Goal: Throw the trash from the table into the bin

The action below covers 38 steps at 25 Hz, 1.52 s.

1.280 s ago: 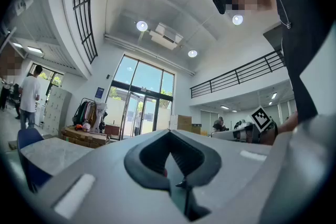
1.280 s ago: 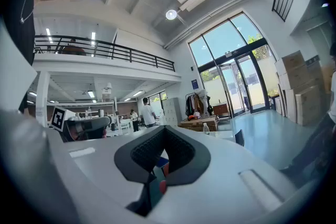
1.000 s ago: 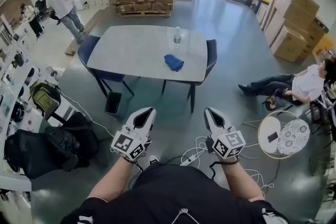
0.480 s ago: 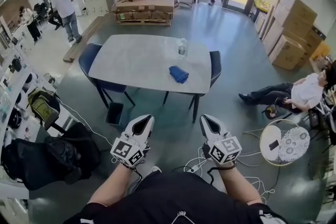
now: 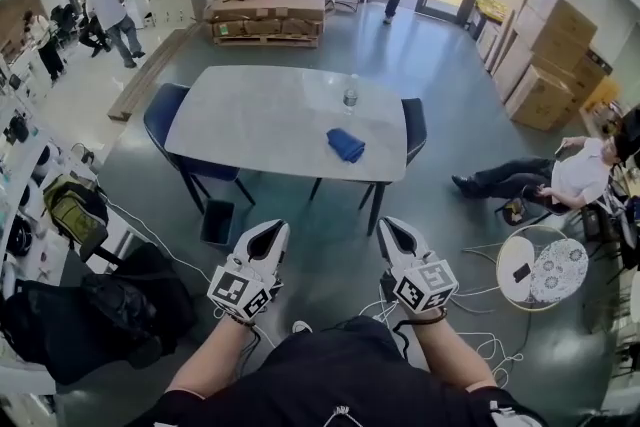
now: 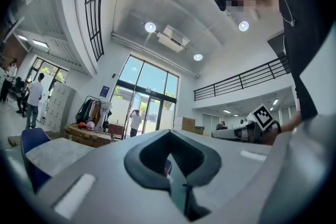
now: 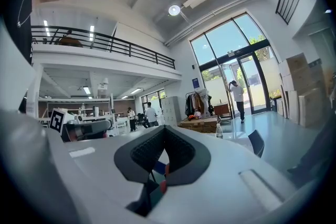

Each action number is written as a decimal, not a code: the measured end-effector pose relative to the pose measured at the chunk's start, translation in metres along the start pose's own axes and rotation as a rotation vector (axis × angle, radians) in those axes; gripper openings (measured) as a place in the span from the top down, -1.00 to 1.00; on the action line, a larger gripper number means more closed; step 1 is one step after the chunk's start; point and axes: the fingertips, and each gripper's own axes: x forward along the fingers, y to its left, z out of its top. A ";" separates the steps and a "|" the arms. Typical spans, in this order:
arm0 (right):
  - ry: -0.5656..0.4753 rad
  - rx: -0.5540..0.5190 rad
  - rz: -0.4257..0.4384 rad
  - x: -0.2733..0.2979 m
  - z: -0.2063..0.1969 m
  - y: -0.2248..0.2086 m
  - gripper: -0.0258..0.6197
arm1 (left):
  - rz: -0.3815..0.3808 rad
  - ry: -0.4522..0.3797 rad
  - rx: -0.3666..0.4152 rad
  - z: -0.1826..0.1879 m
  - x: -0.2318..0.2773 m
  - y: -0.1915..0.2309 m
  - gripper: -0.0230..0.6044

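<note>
A grey table (image 5: 270, 110) stands ahead of me across the floor. On it are a clear plastic bottle (image 5: 351, 95) near the far right and a crumpled blue cloth (image 5: 346, 145) near the front right. A small dark bin (image 5: 218, 222) sits on the floor by the table's near left leg. My left gripper (image 5: 272, 231) and right gripper (image 5: 391, 229) are held side by side over the floor, well short of the table, both shut and empty. The bottle (image 7: 219, 131) also shows in the right gripper view.
Dark blue chairs (image 5: 165, 115) stand at the table's left and right ends. A person (image 5: 560, 177) sits at the right beside a small round table (image 5: 540, 260). Cables (image 5: 485, 310) trail on the floor near my feet. Black bags (image 5: 110, 300) lie at the left.
The table sits slightly nearer and more centred in view. Both grippers sit a little lower in the picture, still shut. A person by the far doors has walked on.
</note>
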 end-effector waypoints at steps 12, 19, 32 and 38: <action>0.046 0.010 0.001 0.050 0.000 -0.016 0.83 | 0.003 -0.015 -0.060 -0.012 0.023 0.042 0.92; 0.038 0.027 0.046 0.105 -0.001 -0.051 0.83 | 0.023 0.020 -0.047 -0.025 0.072 0.075 0.92; 0.029 0.067 0.073 0.241 0.041 -0.234 0.83 | 0.095 0.058 -0.065 -0.027 0.276 0.152 0.92; 0.062 0.089 0.086 0.297 0.043 -0.313 0.83 | 0.158 0.059 -0.042 -0.034 0.354 0.182 0.92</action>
